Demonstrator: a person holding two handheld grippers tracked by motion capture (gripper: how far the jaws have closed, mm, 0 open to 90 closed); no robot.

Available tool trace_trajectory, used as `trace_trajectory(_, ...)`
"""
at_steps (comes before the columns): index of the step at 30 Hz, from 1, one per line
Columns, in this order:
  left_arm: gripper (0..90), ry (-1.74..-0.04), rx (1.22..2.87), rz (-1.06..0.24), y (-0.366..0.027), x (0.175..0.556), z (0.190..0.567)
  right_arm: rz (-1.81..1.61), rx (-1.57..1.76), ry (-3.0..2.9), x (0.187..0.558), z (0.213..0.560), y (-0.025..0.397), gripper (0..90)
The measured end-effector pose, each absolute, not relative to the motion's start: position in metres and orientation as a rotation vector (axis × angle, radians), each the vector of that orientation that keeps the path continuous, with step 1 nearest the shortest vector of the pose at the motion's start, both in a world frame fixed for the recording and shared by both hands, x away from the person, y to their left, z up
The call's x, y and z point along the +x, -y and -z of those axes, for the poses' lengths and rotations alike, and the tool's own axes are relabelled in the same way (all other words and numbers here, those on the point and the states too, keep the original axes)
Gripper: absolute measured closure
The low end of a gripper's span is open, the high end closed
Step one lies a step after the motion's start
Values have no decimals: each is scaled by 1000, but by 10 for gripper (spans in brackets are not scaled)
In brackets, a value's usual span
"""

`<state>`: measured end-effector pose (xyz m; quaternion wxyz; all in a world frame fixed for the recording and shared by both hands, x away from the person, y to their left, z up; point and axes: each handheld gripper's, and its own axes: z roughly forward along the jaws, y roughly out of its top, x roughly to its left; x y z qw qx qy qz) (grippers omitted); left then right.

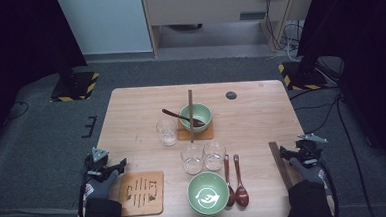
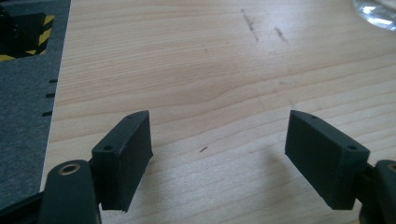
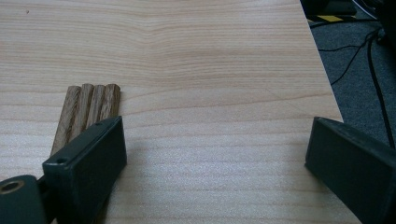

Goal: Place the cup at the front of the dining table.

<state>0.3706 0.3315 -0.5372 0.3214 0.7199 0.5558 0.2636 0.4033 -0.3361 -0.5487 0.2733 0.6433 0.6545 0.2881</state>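
Observation:
My left gripper (image 1: 115,167) hovers open over the table's front left corner, just left of a wooden mat (image 1: 141,193). In the left gripper view its jaws (image 2: 217,135) stand wide apart above bare wood. My right gripper (image 1: 289,152) is open at the front right edge. Its jaws (image 3: 215,140) are spread in the right gripper view, and a bundle of wooden sticks (image 3: 88,109) lies beside the left jaw, not between the two. The same sticks (image 1: 280,164) lie along the right edge in the high view.
At the front stand a green bowl (image 1: 208,193), two brown spoons (image 1: 235,179) and two glasses (image 1: 203,157). Farther back are a third glass (image 1: 167,131) and a second green bowl (image 1: 196,117) on a coaster, with a spoon and a stick across it.

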Motion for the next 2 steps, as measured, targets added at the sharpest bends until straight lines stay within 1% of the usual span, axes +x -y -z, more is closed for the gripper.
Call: trace_trajectory(2, 224, -1463, 1896, -688, -331, 371, 537, -775, 1730, -1762, 403, 549, 336, 50)
